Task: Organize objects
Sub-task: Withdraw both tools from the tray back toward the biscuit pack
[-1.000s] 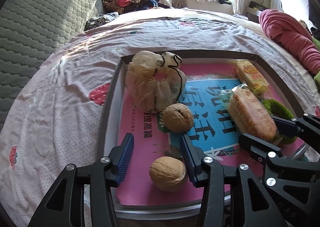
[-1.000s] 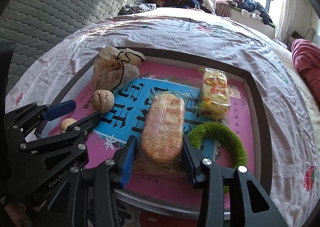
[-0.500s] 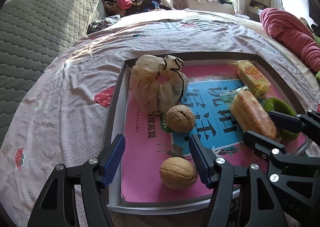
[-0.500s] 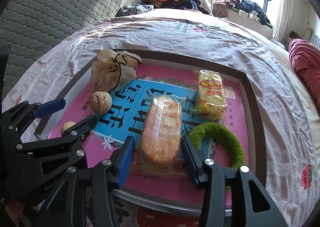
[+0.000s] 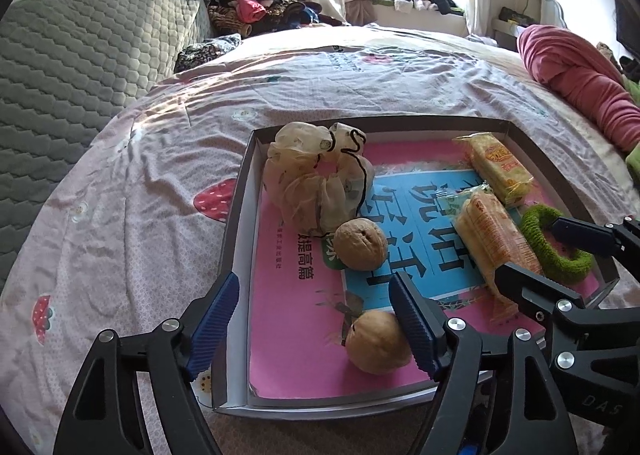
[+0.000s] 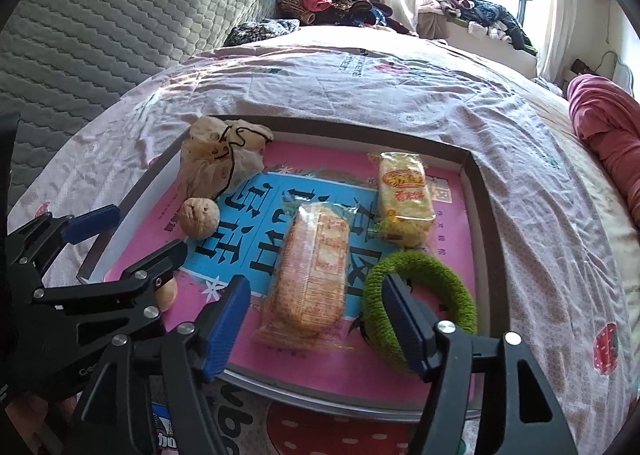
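Observation:
A shallow grey-rimmed box tray [image 5: 236, 255] [image 6: 476, 191] lies on the bed. It holds a cream drawstring pouch [image 5: 316, 179] [image 6: 218, 159], two walnuts [image 5: 360, 243] [image 5: 378, 342] [image 6: 199, 212], an orange cracker pack [image 5: 494, 239] [image 6: 312, 275], a yellow snack pack [image 5: 496, 165] [image 6: 405, 195] and a green knitted ring [image 5: 554, 245] [image 6: 424, 295]. My left gripper [image 5: 316, 325] is open and empty, above the tray's near left edge beside the near walnut. My right gripper [image 6: 316, 323] is open and empty, its fingers either side of the cracker pack's near end.
The tray sits on a pink strawberry-print bedsheet [image 5: 120, 223]. A grey quilted headboard [image 5: 72, 55] is at left. A red blanket roll [image 5: 580, 83] lies at right. Piled clothes [image 5: 256, 11] are behind the bed by the window.
Both grippers have opened wider and drawn back toward the tray's near edge. The left has let go its hold around the near walnut; the right's fingers stand farther from the cracker pack.

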Tool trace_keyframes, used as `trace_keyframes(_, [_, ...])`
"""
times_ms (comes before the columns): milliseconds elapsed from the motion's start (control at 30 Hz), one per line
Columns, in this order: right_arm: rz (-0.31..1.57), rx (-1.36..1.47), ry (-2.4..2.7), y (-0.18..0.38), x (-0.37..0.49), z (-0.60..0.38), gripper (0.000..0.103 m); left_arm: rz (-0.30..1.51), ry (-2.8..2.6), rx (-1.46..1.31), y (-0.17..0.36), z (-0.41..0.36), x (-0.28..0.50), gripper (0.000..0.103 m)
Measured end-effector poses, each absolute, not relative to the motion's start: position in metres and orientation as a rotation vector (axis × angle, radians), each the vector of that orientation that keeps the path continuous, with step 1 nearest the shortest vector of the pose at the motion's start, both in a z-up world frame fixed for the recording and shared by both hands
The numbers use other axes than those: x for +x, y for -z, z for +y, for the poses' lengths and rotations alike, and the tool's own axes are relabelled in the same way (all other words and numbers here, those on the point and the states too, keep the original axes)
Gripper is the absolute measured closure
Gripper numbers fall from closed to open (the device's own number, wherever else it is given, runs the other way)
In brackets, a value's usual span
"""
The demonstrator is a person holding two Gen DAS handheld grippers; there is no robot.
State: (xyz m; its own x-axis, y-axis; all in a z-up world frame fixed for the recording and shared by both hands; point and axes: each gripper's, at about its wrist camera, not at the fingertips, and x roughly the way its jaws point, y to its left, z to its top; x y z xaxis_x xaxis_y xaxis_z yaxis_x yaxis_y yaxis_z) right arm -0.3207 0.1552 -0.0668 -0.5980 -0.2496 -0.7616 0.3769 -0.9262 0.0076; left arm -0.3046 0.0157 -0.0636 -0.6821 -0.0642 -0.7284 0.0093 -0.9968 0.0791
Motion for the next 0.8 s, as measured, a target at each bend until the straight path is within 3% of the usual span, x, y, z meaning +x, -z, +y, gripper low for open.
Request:
trace_keyframes(200, [0.226,1.178,2.533,0.067,-0.32,0.157,0.03,-0.09,2.841,1.241,0.059,0.012,-0.303,0.021])
trace_keyframes(467, [0.205,1.143,2.563,0.057,-0.317,0.165,0.018,-0.055,2.87,1.193,0.044,0.008,-0.296,0.019])
trace_keyframes(800, [0.201,1.118,2.574,0.046,-0.31,0.165,0.017,-0.068,2.862,1.129,0.029,0.004,-0.289,0.015])
